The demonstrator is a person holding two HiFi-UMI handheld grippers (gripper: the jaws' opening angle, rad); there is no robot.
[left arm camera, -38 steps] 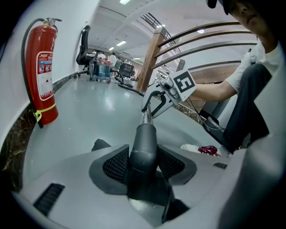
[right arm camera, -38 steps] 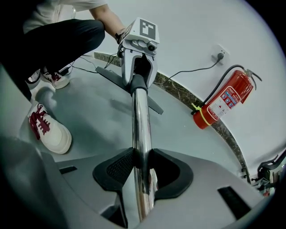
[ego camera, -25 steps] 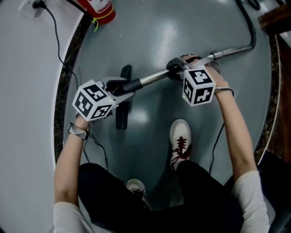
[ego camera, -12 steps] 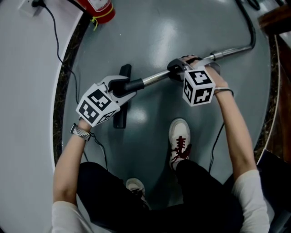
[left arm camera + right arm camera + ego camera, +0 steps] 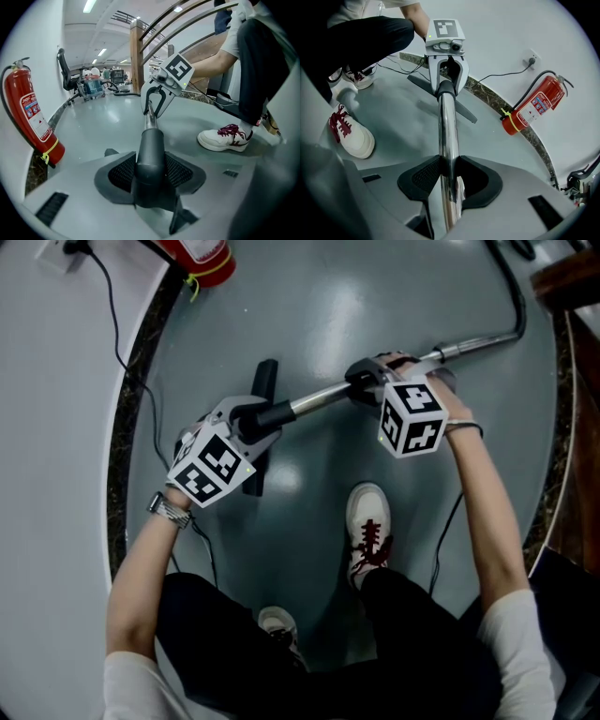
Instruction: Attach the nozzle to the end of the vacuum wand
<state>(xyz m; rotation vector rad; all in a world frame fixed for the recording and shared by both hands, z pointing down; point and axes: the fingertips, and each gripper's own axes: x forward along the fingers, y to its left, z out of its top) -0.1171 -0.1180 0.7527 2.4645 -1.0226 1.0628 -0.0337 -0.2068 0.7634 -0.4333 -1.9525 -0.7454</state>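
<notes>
The chrome vacuum wand runs slantwise above the floor, and its dark nozzle neck sits on its left end. The flat black nozzle head lies crosswise under that end. My left gripper is shut on the nozzle neck, with the pads pressing both its sides. Further up the tube, my right gripper is shut on the wand. In the right gripper view the left gripper faces me at the tube's far end, with the nozzle head behind it.
A red fire extinguisher stands by the white wall at the back left, and a black cord trails to a socket. The person's white shoe is planted below the wand. The wand bends into a hose at the right.
My left gripper has rolled about the wand's line, its marker cube swinging right and down. The nozzle head has turned with it and shifted a little farther away. The right gripper stayed still.
</notes>
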